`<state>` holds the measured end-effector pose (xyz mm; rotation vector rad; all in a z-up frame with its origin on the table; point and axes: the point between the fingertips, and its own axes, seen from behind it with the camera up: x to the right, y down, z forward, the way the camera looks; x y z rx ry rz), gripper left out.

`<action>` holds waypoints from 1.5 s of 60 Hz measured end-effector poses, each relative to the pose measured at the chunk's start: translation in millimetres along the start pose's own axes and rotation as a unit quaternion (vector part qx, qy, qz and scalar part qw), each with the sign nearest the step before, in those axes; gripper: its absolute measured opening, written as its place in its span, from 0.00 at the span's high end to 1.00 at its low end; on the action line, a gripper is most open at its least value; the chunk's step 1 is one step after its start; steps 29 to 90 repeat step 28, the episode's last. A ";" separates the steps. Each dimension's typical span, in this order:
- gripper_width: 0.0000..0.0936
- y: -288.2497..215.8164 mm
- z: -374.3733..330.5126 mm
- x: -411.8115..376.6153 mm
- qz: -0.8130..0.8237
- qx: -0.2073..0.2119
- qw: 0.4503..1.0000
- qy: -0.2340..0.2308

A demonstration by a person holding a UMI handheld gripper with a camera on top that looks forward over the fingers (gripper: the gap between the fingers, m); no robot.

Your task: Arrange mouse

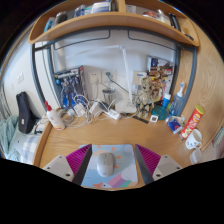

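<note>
Mouse: pale grey-white, rounded oval body, lying flat and right side up on the light wooden desk. It is sitting between the two gripper fingers, the pink pads flanking it at 9 and 3 o'clock. A narrow gap seems to be showing at each side. Long axis is pointing toward 12 o'clock, away along the fingers. Cable not discernible.

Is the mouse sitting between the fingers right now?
Yes, the grey mouse lies on the mouse pad between the two pink-padded fingers, with a visible gap at either side.
</note>
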<state>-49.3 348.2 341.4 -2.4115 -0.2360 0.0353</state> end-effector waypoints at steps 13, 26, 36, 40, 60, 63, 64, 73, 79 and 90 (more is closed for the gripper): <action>0.09 -45.8 -9.5 13.1 -0.006 0.006 1.000 0.000; 0.08 -60.1 3.0 24.7 -0.025 -0.001 1.000 0.003; 0.08 -64.6 7.4 24.5 -0.026 -0.003 1.000 0.002; 0.08 -64.6 7.4 24.5 -0.026 -0.003 1.000 0.002; 0.08 -64.6 7.4 24.5 -0.026 -0.003 1.000 0.002; 0.08 -64.6 7.4 24.5 -0.026 -0.003 1.000 0.002; 0.08 -64.6 7.4 24.5 -0.026 -0.003 1.000 0.002; 0.08 -64.6 7.4 24.5 -0.026 -0.003 1.000 0.002; 0.08 -64.6 7.4 24.5 -0.026 -0.003 1.000 0.002; 0.08 -64.6 7.4 24.5 -0.026 -0.003 1.000 0.002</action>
